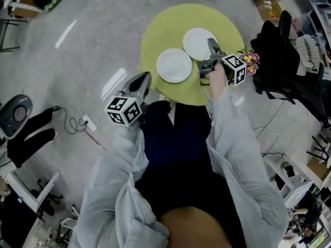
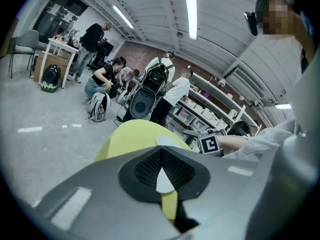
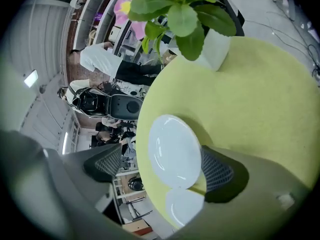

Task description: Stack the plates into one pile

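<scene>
Two white plates lie side by side on the round yellow-green table (image 1: pixel 155 30): the left plate (image 1: pixel 174 65) and the right plate (image 1: pixel 198 43). My right gripper (image 1: pixel 208 56) is at the right plate's near-right edge, turned on its side. In the right gripper view its jaws stand wide apart, open, with that plate (image 3: pixel 175 149) lying flat between them; the pads do not press on it. The other plate (image 3: pixel 182 206) shows just beyond. My left gripper (image 1: pixel 142 80) hovers off the table's left front edge, jaws shut (image 2: pixel 161 151) and empty; a plate (image 2: pixel 170 141) shows ahead.
A white pot of pink flowers (image 1: pixel 250 61) stands at the table's right rim, close to the right gripper (image 3: pixel 160 166). A black chair draped with dark things (image 1: pixel 279 56) is to the right. A power strip and cable (image 1: pixel 85 123) lie on the floor at left. People work in the background (image 2: pixel 102 84).
</scene>
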A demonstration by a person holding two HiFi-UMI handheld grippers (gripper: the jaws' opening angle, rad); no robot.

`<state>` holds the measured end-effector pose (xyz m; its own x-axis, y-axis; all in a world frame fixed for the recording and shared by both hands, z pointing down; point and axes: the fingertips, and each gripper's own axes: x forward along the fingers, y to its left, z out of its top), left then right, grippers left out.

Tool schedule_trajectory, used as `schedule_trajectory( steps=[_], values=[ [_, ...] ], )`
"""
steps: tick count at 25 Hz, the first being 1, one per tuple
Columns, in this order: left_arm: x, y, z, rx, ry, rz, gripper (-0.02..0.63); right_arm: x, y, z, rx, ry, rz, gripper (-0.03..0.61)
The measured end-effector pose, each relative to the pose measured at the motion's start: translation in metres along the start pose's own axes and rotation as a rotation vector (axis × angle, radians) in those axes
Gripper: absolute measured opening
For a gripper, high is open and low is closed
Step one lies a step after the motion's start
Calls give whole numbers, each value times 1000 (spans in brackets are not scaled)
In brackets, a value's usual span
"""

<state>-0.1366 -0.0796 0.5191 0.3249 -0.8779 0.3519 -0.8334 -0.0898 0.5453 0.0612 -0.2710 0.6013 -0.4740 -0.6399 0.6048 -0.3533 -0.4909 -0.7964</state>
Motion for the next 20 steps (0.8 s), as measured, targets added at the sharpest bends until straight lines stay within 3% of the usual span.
schedule_trajectory(
  steps=[9, 16, 20],
  values=[
    [3, -1, 1, 5, 7, -15, 15, 2, 5, -11, -3, 67, 48, 526],
    [2, -3, 0, 9, 13, -26, 15, 9, 3, -7, -3, 81, -34, 580],
    [1, -2, 1, 6, 11, -24, 15, 12, 8, -9, 12, 90, -22, 589]
  ],
)
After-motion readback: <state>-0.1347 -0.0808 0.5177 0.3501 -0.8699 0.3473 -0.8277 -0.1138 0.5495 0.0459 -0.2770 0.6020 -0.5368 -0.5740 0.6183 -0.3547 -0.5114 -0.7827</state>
